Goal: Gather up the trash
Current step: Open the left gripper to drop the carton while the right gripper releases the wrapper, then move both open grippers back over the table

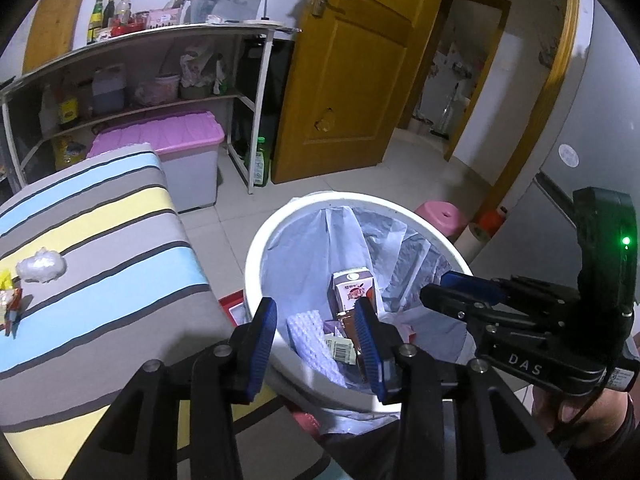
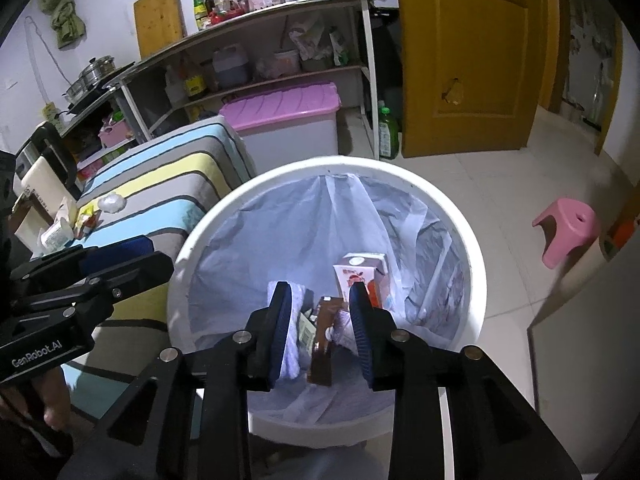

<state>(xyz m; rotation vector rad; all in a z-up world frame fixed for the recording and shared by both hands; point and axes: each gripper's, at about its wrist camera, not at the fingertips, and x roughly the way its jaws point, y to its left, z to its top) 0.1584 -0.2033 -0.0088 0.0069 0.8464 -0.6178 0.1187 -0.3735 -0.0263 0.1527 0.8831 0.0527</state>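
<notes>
Two hand-held grippers hang over a white bin (image 2: 478, 276) lined with a plastic bag: the left gripper (image 1: 316, 338) and right gripper (image 2: 320, 330) both spread, pinching nothing. A juice carton (image 2: 362, 276) lies inside; crumpled tissue (image 1: 41, 265) rests on the striped table (image 1: 120, 240), left.

1. Pink stool (image 2: 570, 226) on pale tiled floor (image 2: 500, 184).
2. Yellow wooden door (image 1: 352, 80), ajar.
3. Pink-lidded storage box (image 1: 176, 140) under metal shelving (image 1: 140, 40).
4. Green bottle (image 2: 387, 132) beside door.
</notes>
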